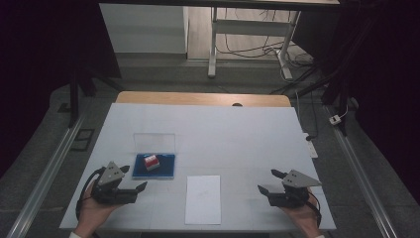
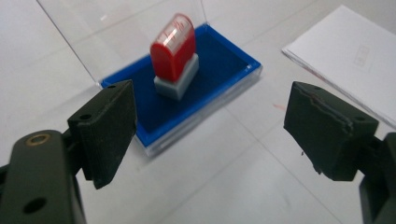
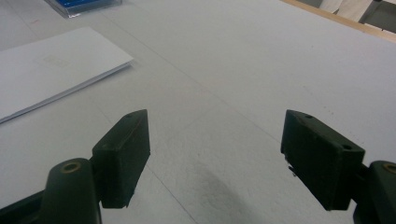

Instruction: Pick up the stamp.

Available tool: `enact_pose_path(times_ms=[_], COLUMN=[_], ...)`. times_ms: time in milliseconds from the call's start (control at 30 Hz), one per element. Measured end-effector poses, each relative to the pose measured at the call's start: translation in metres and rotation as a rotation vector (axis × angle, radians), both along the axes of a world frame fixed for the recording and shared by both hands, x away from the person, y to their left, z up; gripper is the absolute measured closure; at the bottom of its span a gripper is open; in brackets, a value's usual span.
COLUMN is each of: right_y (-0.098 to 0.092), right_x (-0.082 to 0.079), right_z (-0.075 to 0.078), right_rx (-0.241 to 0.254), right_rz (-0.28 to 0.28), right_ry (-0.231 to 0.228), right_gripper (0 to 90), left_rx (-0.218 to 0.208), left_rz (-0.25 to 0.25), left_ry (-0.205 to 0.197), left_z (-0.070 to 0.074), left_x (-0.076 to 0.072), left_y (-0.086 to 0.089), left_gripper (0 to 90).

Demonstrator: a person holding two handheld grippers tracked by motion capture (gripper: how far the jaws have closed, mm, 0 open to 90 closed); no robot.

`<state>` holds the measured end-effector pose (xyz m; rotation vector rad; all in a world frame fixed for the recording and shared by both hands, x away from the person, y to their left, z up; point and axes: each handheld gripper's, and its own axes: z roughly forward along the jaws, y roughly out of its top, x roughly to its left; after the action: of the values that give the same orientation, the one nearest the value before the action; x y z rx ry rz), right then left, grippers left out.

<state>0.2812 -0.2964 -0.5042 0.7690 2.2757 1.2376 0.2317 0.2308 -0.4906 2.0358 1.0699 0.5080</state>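
Note:
A red stamp with a grey base [image 1: 151, 161] [image 2: 173, 49] stands upright on a blue ink pad [image 1: 166, 169] [image 2: 219, 70], whose clear lid [image 1: 154, 142] [image 2: 116, 28] is raised behind it. My left gripper [image 1: 135, 177] [image 2: 210, 135] sits just left of and nearer than the pad, open, with nothing between its jaws, which point toward the stamp. A white sheet of paper [image 1: 203, 199] [image 2: 350, 56] [image 3: 46, 70] lies near the front edge. My right gripper [image 1: 267, 181] [image 3: 215, 154] rests to the right of the paper, open and empty over bare table.
The white tabletop [image 1: 247, 134] has a wooden strip [image 1: 198, 98] along its far edge. Beyond it, on the floor, stand a white table frame [image 1: 213, 44] and loose cables [image 1: 257, 49]. Metal rails [image 1: 356, 163] run along both sides.

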Motion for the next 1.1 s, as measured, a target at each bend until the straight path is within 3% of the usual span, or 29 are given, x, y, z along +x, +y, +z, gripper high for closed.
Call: enact_pose_path(times_ms=[233,467,567,667,967,1100], right_y=[-0.001,0.002,0.002,0.001,0.002,0.002], right_x=[-0.001,0.000,0.000,0.000,0.001,0.001], right_z=[-0.001,-0.002,-0.003,-0.004,-0.006,-0.007], right_rx=[-0.005,-0.014,-0.014,-0.016,-0.027,-0.030], right_rz=[-0.001,0.002,0.005,0.004,0.003,0.003], right_ry=[0.003,0.011,0.013,0.019,0.024,0.031], right_gripper=[23.4,23.5,23.4,23.5,23.5,23.5], left_rx=[0.006,0.031,0.072,0.081,0.114,0.132], left_rz=[-0.016,-0.070,-0.096,-0.113,-0.124,-0.125], left_ry=[0.018,0.042,0.046,0.052,0.078,0.092], left_z=[0.005,0.011,0.015,0.016,0.014,0.011], left_x=[0.013,0.033,0.047,0.057,0.083,0.086], left_y=[0.001,-0.006,-0.011,-0.015,-0.021,-0.021], left_gripper=[17.4,18.5,20.1,20.9,23.2,26.9])
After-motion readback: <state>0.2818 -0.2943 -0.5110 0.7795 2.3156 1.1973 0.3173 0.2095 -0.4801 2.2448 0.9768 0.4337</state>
